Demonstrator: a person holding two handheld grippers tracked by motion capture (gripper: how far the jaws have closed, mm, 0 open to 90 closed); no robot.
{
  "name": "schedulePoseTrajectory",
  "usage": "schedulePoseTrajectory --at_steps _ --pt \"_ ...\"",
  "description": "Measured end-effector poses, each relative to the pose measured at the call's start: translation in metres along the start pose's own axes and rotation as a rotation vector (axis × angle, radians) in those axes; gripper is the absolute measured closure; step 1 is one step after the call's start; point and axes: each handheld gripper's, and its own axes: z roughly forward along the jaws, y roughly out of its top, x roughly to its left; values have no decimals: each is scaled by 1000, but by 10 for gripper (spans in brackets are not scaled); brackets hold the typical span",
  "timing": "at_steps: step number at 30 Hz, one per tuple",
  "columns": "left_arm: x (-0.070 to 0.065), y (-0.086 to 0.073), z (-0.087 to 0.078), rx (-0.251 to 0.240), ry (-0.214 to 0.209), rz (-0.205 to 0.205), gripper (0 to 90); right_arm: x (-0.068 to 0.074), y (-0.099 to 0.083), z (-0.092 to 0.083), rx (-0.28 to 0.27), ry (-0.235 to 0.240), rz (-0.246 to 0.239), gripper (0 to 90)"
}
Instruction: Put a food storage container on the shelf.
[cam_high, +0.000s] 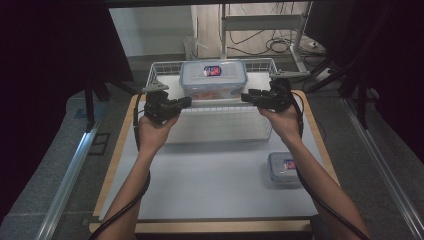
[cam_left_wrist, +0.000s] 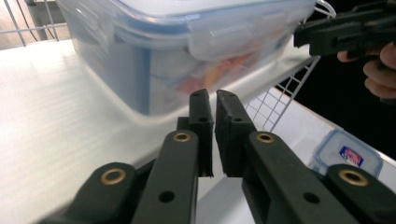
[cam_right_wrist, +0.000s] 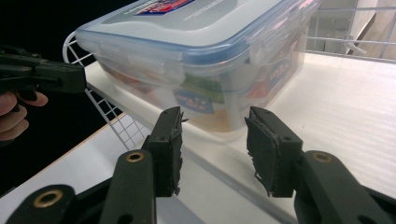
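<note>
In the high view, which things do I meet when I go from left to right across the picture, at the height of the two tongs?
Left tongs → large clip-lid food container in the white wire basket → right tongs.

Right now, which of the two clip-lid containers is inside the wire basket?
The larger container, at the far end of the wire basket between both tools. The smaller container sits outside it on the bare table, near the right forearm.
</note>
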Motion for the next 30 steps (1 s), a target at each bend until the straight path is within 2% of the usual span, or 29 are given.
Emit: schedulePoseTrajectory --at_steps 3,5,6,13,18,24,28,30 --pt "-7 -9 -7 22 13 35 804 5 -4 -6 -1 5 -22 524" --pt "-8 -12 -9 29 14 40 794 7 -6 -7 4 2 -32 519" --pt "-10 -14 -11 34 17 45 769 10 -9 -10 7 -1 -53 507" --pt "-18 -34 -27 38 5 38 685 18 -25 -21 15 8 -81 470" --pt "-29 -51 -34 40 2 50 613 24 -37 -25 32 14 -106 446" --pt "-42 -74 -37 50 22 76 502 37 -56 -33 59 22 -175 385" --pt "-49 -90 -38 80 63 119 443 43 -74 -36 85 25 -216 358" --pt "-51 -97 -38 87 76 127 408 44 -85 -36 102 15 -227 349"
